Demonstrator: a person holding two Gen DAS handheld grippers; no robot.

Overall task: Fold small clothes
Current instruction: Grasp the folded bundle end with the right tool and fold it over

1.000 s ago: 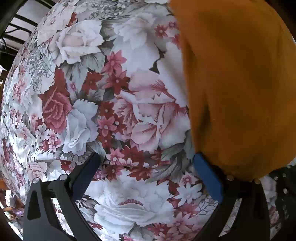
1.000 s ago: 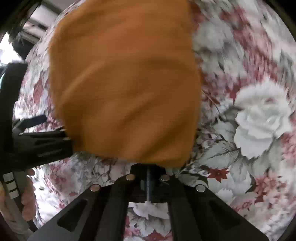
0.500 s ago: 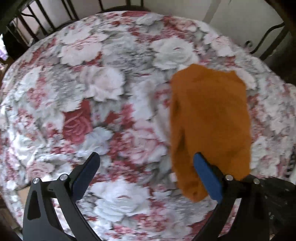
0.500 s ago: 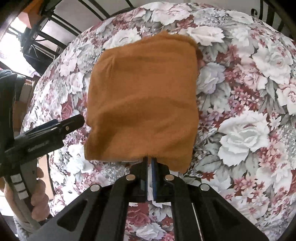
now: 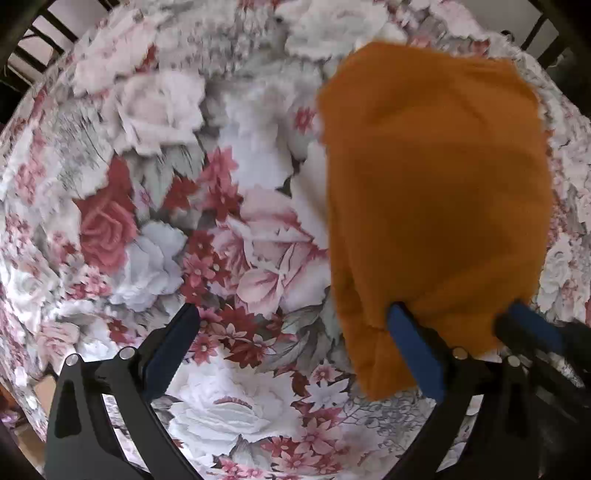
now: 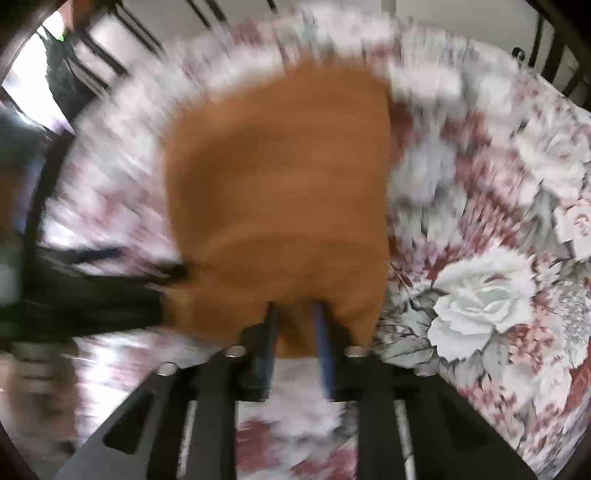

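No readable brand, label or writing is showing on anything in either view.

In the left wrist view, an orange cloth (image 5: 436, 206) is lying on a floral tablecloth (image 5: 155, 206), filling the right half of the frame from the upper right down to the lower right. Its left edge is running almost straight down the middle of the picture, and its near corner is hanging past the right blue pad. The left gripper (image 5: 295, 347) is standing wide open, its two blue-padded fingers spread far apart over bare tablecloth and holding nothing. The whole left half of the frame is open floral cloth. Dark rails (image 5: 55, 26) are showing past the table's rim at the upper left.

In the right wrist view, which is blurred, the same orange cloth (image 6: 280, 192) is sitting in the centre. The right gripper (image 6: 297, 332) has just been opening: its fingers are a narrow gap apart, with the cloth's near edge lying between them, and the pads are no longer pressing on it. Open tablecloth (image 6: 480, 295) is filling the right side of the frame. The left gripper's dark body (image 6: 85, 291) is reaching in from the left edge, beside the cloth's lower left corner.
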